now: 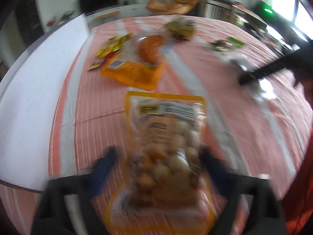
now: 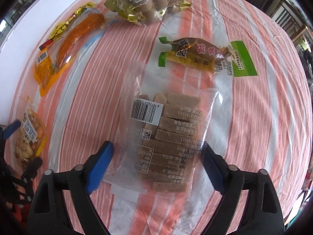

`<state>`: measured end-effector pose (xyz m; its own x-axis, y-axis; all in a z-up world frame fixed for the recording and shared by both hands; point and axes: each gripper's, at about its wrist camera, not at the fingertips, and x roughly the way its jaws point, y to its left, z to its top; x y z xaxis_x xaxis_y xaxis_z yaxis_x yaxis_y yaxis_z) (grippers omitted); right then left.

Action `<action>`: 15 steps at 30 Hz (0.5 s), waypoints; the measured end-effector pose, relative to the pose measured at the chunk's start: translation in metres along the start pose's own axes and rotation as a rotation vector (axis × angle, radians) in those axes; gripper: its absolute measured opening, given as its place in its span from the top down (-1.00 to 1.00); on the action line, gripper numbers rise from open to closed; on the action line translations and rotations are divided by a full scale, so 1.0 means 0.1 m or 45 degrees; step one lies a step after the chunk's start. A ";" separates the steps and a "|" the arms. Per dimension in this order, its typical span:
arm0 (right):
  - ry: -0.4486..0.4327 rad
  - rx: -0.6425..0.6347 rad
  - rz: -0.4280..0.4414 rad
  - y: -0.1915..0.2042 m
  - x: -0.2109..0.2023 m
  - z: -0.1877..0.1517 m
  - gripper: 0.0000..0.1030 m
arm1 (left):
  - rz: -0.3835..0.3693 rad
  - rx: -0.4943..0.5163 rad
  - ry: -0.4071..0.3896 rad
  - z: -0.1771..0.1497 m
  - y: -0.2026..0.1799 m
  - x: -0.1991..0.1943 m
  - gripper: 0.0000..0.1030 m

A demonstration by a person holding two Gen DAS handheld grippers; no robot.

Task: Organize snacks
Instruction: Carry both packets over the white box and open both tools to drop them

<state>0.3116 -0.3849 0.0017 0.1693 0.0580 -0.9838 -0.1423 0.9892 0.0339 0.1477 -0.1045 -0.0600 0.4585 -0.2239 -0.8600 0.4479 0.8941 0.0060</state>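
The clear bag of brown bars is lying flat on the striped tablecloth, sitting between the blue pads of the right gripper, whose jaws are standing wide apart and touching nothing firmly. To take it well, the pads should be closing on the stiff stack of bars rather than on the loose film at 12 o'clock, which would only crumple. Around it, the green-ended pouch is resting at 1 o'clock, the gold bag of round snacks at 12, and the orange sausage pack at 10.

The left gripper is framing the yellow-edged peanut bag, which is lying at 9 o'clock of the bar bag. That view is smearing badly, so the jaws are probably open with the bag loose between them, though I cannot tell for sure. The bag's near end is being cut off by the frame.
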 end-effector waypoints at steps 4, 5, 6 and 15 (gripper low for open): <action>-0.067 0.103 0.078 -0.10 -0.16 0.03 0.01 | -0.020 -0.043 -0.011 -0.11 0.03 -0.08 -0.14; -0.074 0.131 0.102 -0.13 -0.17 0.01 0.02 | -0.042 -0.067 -0.019 -0.14 0.05 -0.11 -0.14; -0.089 0.166 0.142 -0.17 -0.19 -0.02 0.02 | -0.099 -0.117 -0.030 -0.17 0.10 -0.15 -0.14; -0.203 0.391 0.623 -0.32 -0.36 -0.31 0.02 | -0.337 -0.367 -0.083 -0.17 0.38 -0.30 -0.14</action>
<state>0.2804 -0.4230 0.0307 0.3027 0.5127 -0.8034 0.0434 0.8347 0.5490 0.1385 -0.0573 -0.0426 0.4078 -0.4770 -0.7786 0.3272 0.8724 -0.3631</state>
